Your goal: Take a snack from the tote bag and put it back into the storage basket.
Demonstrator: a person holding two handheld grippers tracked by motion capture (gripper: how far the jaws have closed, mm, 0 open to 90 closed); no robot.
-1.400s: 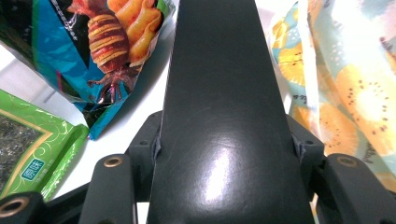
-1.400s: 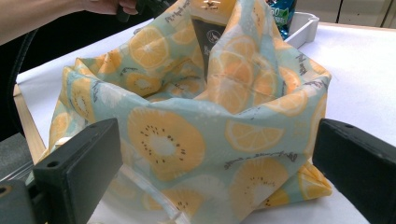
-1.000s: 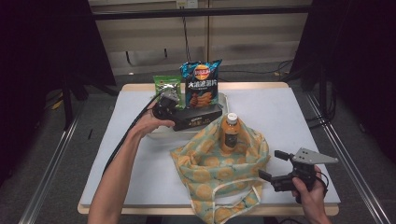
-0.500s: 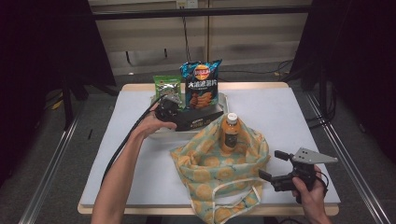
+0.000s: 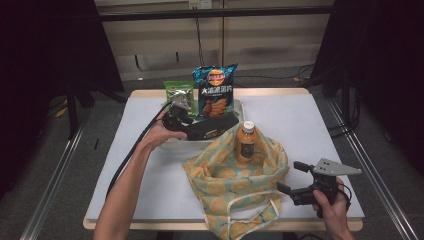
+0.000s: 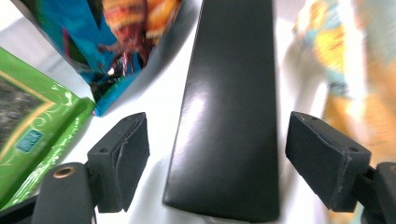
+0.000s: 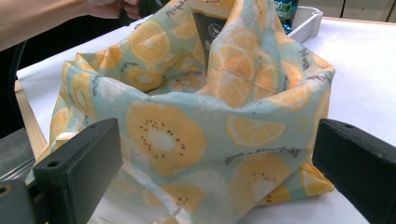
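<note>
White tabletop (image 5: 150, 175) carries a tray (image 5: 240, 107); the left gripper view shows the left gripper (image 6: 217, 158), jaws just opened wide, clear of the black packet (image 6: 229, 116) lying there.

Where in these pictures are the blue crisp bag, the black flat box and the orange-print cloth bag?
blue crisp bag (image 5: 216, 92), high view, on the middle of its printed front.
black flat box (image 6: 229, 112), left gripper view, on its glossy top face.
orange-print cloth bag (image 7: 187, 126), right gripper view, on its near cloth wall.
</note>
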